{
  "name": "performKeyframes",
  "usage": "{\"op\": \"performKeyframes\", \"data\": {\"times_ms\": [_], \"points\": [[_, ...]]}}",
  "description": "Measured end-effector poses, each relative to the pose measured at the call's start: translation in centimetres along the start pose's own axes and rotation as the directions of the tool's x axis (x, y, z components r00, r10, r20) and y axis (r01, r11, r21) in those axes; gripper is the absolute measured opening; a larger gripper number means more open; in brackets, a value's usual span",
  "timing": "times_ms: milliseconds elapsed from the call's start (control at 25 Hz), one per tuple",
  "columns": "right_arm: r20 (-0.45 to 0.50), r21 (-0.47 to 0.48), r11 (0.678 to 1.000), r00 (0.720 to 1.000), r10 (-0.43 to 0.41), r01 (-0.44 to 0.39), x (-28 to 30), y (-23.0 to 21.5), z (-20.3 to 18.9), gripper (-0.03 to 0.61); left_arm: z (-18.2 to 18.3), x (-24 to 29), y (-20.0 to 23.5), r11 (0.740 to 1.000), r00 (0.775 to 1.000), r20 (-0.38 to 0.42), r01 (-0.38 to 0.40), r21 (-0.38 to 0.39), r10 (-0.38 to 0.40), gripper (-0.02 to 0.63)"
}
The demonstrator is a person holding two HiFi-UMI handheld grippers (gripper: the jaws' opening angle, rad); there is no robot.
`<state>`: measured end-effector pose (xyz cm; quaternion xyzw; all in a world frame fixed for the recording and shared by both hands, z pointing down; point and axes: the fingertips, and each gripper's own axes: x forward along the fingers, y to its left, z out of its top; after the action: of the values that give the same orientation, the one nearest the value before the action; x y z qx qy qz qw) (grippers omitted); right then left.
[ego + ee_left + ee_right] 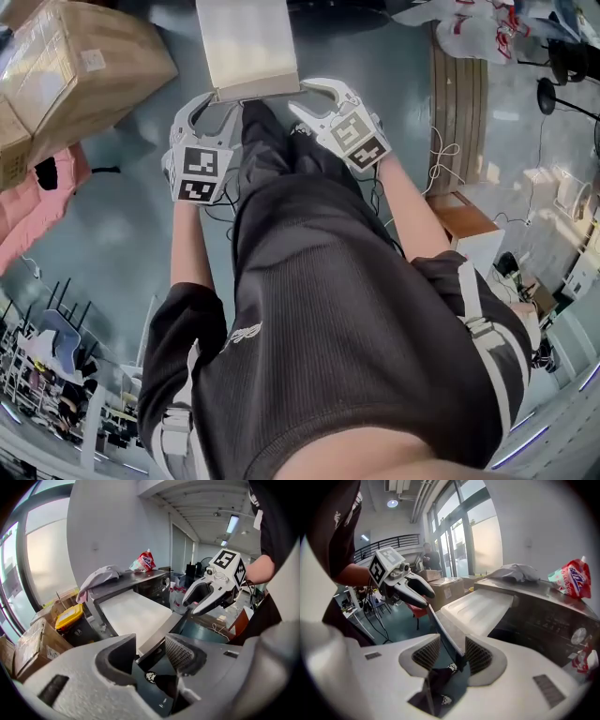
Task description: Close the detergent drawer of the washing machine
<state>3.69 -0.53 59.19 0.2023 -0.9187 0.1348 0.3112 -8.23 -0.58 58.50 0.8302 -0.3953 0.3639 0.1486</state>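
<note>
Left gripper (150,651) and right gripper (452,653), half open, straddle the front edge of the drawer (246,42), clamping nothing. Approach looks done; next, push it straight in.

head camera looks steeply down past the person's legs (309,281); left gripper (214,105) and right gripper (305,98) cameras peer close along their fingers (180,653) from opposite sides; all share the drawer (248,47).

Steel machine top (543,592): cloth (516,571); red pouch (571,580)
</note>
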Motion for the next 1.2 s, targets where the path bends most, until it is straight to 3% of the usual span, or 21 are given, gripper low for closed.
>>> {"op": "performKeyframes", "data": {"times_ms": [160,560,840,1200], "points": [[-0.039,0.007,1.0,0.999,0.019,-0.019,0.3,0.1,-1.3,0.172,-2.1,0.8,0.1,1.0,0.998,-0.063,0.012,0.007,-0.011,0.209],[-0.078,0.036,0.999,0.996,0.031,-0.028,1.3,-0.8,-2.6,0.172,-4.3,1.5,1.3,0.995,0.992,-0.116,0.026,-0.101,-0.038,0.216],[-0.102,0.055,0.998,0.994,0.031,-0.025,1.8,-0.3,-3.6,0.172,-6.1,2.0,0.9,0.996,0.986,-0.165,0.025,-0.087,-0.039,0.227],[-0.093,0.076,0.997,0.996,0.005,0.002,2.3,-0.5,-3.9,0.159,-6.0,2.7,0.8,0.987,0.99,-0.137,0.007,-0.161,-0.029,0.228]]}}
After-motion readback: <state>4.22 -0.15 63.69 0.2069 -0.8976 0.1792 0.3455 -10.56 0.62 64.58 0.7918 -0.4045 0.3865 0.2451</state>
